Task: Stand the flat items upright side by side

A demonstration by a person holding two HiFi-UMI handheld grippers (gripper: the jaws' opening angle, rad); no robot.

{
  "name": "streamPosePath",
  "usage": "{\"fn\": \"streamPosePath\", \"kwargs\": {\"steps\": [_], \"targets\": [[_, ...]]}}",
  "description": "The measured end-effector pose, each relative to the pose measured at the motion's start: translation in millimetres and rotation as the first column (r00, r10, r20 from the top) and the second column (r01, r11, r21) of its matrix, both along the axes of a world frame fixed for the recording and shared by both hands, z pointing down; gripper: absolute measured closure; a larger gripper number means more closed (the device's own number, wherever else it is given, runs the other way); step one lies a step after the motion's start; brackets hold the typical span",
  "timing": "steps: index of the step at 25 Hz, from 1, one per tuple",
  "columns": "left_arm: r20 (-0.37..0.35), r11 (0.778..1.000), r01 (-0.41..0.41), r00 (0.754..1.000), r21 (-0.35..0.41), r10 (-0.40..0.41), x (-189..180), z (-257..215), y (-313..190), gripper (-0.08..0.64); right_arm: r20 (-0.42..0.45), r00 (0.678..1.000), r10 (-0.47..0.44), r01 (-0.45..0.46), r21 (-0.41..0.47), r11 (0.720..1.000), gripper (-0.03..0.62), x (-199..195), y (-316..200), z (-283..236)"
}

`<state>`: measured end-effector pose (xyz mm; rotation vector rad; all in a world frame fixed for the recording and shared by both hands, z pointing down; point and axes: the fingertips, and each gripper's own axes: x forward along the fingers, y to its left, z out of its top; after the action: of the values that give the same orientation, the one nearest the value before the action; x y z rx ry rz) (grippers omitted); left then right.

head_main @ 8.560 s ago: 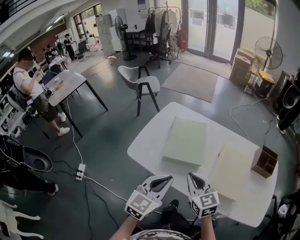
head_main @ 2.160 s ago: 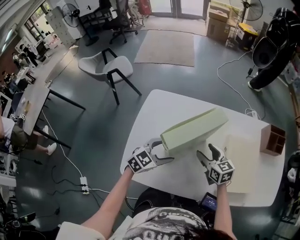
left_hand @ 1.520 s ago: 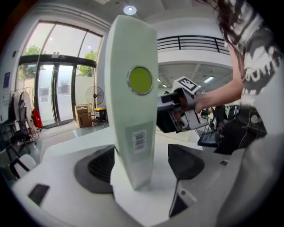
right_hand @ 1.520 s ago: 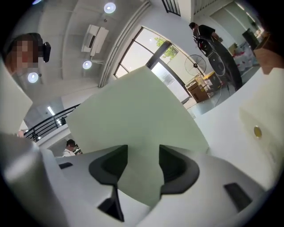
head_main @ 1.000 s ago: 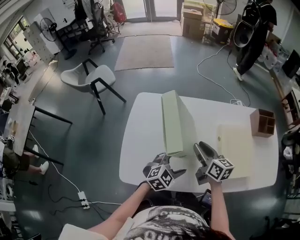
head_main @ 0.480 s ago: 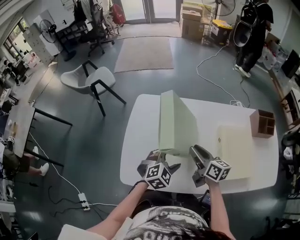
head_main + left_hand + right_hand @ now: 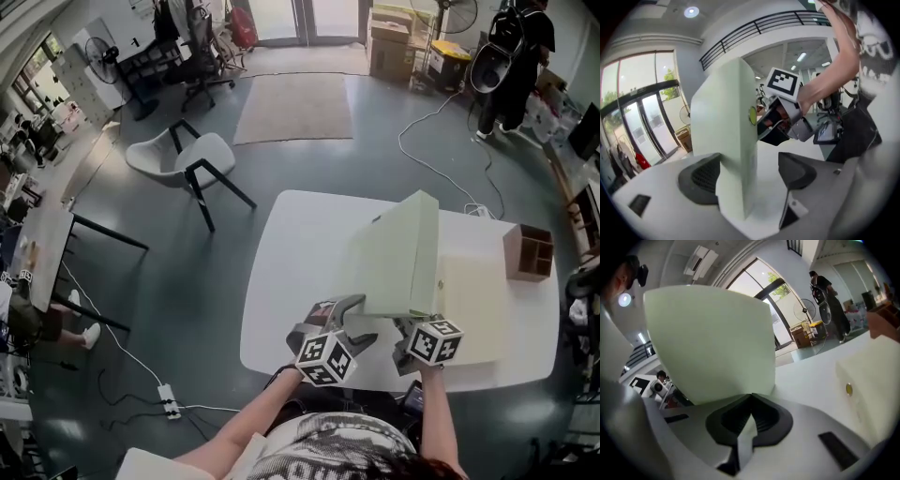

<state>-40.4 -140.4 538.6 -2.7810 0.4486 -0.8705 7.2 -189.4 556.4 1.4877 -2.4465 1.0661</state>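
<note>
Green panel [image 7: 398, 253] leaning, nothing clamped.
Left gripper [image 7: 358, 321] fingers just opened around it, right gripper [image 7: 409, 330] fingers together; I expect it could topple right.

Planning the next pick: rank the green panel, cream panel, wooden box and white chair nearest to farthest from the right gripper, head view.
1. Green panel, just ahead.
2. Cream panel, flat at right.
3. Wooden box, farther right.
4. White chair, far left.

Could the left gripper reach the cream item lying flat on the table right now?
Probably not directly: the green item stands between the left gripper's open jaws and blocks its path to the cream item.
</note>
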Motion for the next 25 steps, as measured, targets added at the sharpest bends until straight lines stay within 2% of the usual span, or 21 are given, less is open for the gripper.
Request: {"fn": "streamPosePath", "kwargs": {"steps": [2,7,11,16,20,25], "targets": [[-0.074,0.997,0.043,0.996,-0.061,-0.047,-2,-2,-2,0.176,-0.018,1.0,-0.011,0.011,0.021,1.0,0.607,-2,0,-6],[-0.102,0.991,0.091,0.99,-0.098,-0.101,-10,-7,-11,0.176,-0.073,0.996,-0.05,0.056,0.082,0.995,0.607,-10,-8,-22],[-0.087,0.986,0.12,0.988,-0.119,-0.131,-18,-7,-12,0.176,-0.023,0.998,-0.055,0.058,0.116,0.992,0.607,-19,-15,-35],[-0.016,0.985,0.137,0.99,-0.106,-0.139,-27,3,-10,0.176,-0.01,0.996,-0.091,0.091,0.113,0.989,0.607,-31,-18,-35],[-0.019,0.984,0.145,0.989,-0.102,-0.148,-30,1,-14,0.176,-0.011,0.994,-0.106,0.106,0.077,0.991,0.607,-37,-7,-19],[-0.063,0.982,0.152,0.985,-0.113,-0.16,-32,-3,-18,0.176,-0.012,0.995,-0.101,0.102,0.07,0.992,0.607,-41,-4,-15]]}}
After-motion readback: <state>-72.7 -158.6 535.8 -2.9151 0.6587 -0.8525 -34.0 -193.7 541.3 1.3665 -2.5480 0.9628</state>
